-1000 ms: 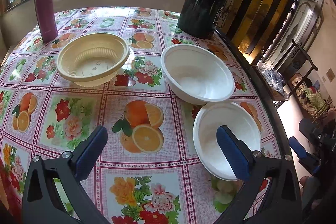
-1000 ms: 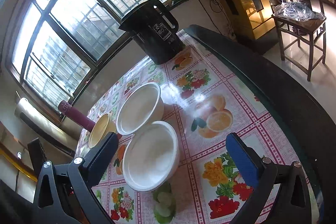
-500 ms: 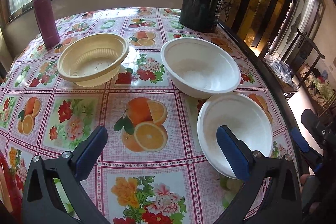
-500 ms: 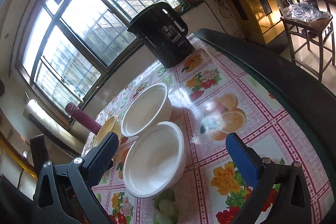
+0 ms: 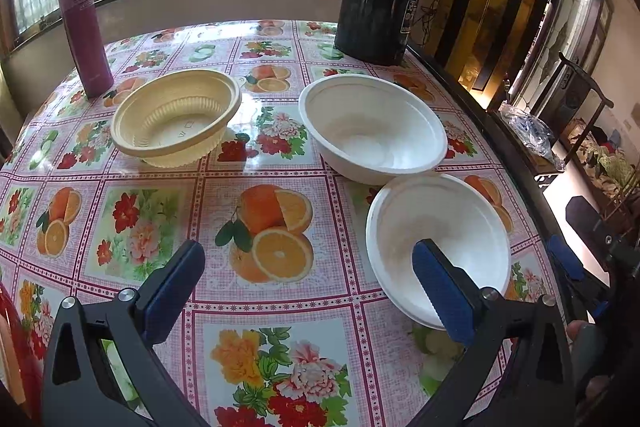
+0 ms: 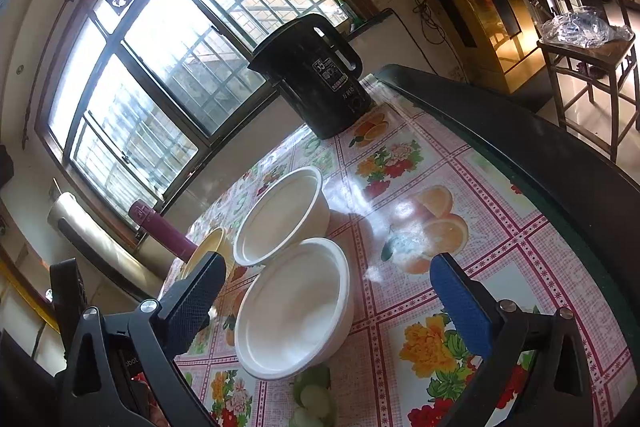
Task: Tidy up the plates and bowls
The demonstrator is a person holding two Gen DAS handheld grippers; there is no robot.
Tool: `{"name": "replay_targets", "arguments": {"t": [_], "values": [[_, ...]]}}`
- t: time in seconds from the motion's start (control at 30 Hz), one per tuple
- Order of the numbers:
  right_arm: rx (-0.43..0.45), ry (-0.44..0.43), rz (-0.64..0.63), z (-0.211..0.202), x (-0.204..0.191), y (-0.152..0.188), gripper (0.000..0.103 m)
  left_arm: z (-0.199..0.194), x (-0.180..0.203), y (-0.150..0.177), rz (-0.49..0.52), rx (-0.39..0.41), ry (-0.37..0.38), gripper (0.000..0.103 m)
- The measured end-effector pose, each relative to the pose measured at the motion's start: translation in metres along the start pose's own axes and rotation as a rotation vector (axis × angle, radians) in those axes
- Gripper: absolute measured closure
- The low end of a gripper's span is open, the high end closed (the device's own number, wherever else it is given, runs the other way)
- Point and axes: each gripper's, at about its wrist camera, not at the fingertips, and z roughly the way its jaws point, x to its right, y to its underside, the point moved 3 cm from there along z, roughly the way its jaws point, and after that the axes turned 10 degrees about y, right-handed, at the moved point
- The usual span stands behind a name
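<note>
Three bowls sit apart on the counter [image 5: 280, 307], none nested yet: a yellow bowl [image 5: 176, 117] at the far left, a large white bowl [image 5: 372, 127] touching the nearer white bowl [image 5: 438, 239]. The left gripper [image 5: 308, 279] and right gripper [image 6: 324, 303] both hover with jaws spread wide and empty, probably lining up on the nearer white bowl for stacking. In the right wrist view the yellow bowl is mostly hidden behind a jaw.
</note>
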Motion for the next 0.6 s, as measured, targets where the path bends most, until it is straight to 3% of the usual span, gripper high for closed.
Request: {"name": "replay_targets", "arguments": {"t": [0.6], "values": [[-0.011, -0.008, -0.006, 0.0012, -0.0032, 0.0002, 0.0, 0.0062, -0.0012, 0.006, 0.006, -0.016, -0.017, 0.0]]}}
